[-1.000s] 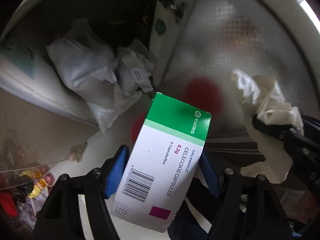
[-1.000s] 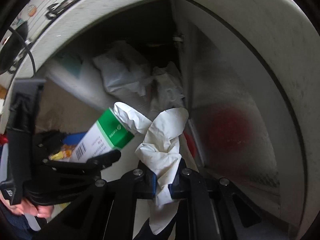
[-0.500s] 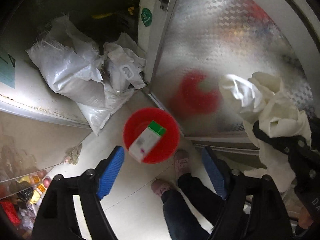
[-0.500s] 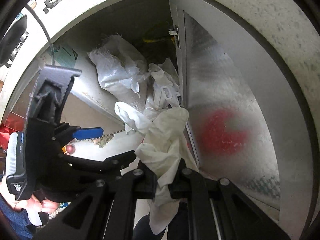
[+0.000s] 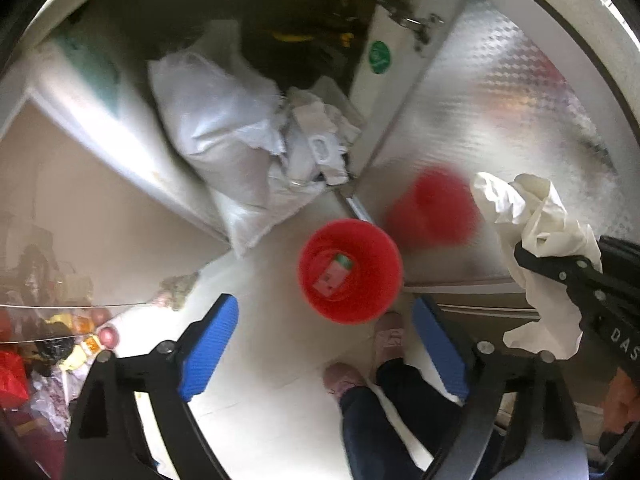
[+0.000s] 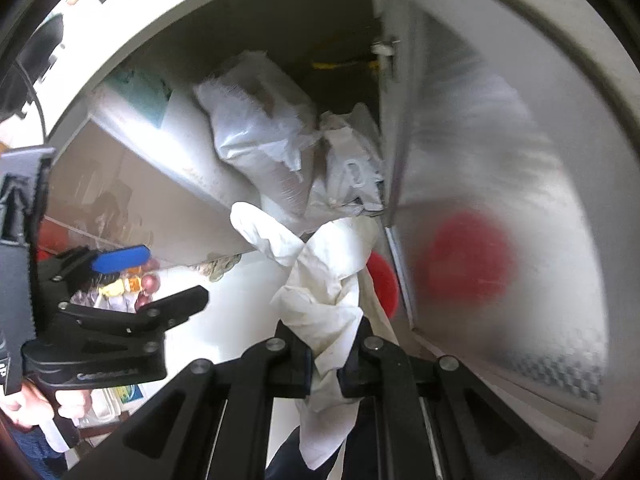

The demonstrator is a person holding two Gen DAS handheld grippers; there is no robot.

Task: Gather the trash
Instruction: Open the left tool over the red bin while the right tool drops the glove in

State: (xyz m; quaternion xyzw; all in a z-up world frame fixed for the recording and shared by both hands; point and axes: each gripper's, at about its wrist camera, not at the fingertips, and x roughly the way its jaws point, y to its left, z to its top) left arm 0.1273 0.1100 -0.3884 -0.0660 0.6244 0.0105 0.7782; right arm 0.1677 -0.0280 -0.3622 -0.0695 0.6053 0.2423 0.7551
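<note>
The medicine box (image 5: 334,275) lies inside the red bin (image 5: 350,270) on the floor. Above the bin, the left gripper (image 5: 325,345) has just been opening its jaws, wide and empty. Right of the bin, the right gripper (image 6: 325,356) has its jaws clamped on crumpled white tissue (image 6: 320,280).

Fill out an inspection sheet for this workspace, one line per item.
Surface: pale floor, bare around the bin.
Job's things: red bin stands on the floor with the green-and-white medicine box lying inside; crumpled white tissue is not yet binned.
Clutter: white sacks piled in the open cupboard; colourful wrappers at the lower left.
Grippers: left claw open above the bin, jaws just opening, nothing between them; right claw shut on the tissue.
Cables: nothing seen.
Surroundings: patterned metal door mirrors the bin as a red blur; a person's shoes stand beside the bin.
</note>
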